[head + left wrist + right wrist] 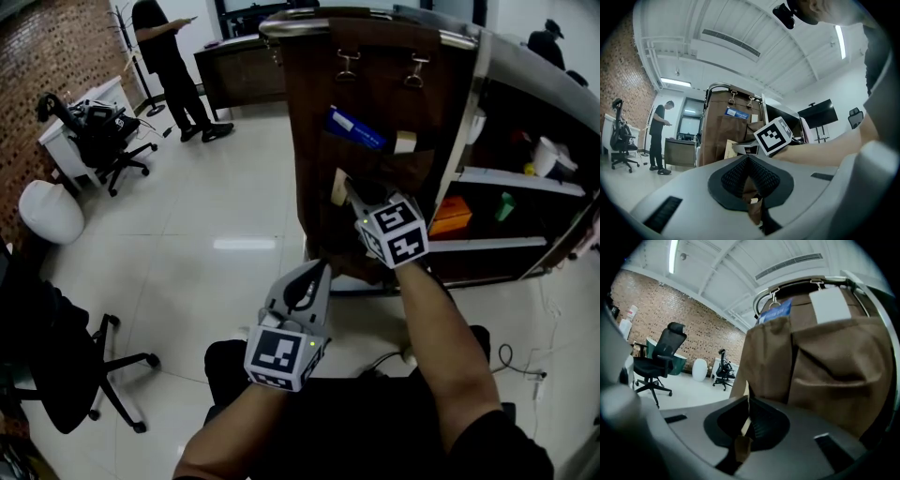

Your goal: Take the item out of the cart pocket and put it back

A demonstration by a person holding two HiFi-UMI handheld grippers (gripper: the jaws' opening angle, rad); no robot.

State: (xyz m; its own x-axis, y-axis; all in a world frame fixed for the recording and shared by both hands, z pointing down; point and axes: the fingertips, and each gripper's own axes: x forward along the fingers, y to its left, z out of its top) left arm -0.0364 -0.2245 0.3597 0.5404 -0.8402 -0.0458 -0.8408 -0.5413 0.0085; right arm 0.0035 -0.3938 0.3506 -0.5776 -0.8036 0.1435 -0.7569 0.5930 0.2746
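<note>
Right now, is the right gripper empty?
No, the right gripper is shut on a thin tan card, seen edge-on between its pads, in front of the brown cart pocket.

Tan card (741, 447) edge-on, mostly hidden in right gripper (748, 401)

At mid-frame my right gripper (349, 190) grips a tan card (338, 187) at the cart's brown pocket panel (375, 84); my left gripper (314, 274) hangs at lower centre, apart from it.
</note>
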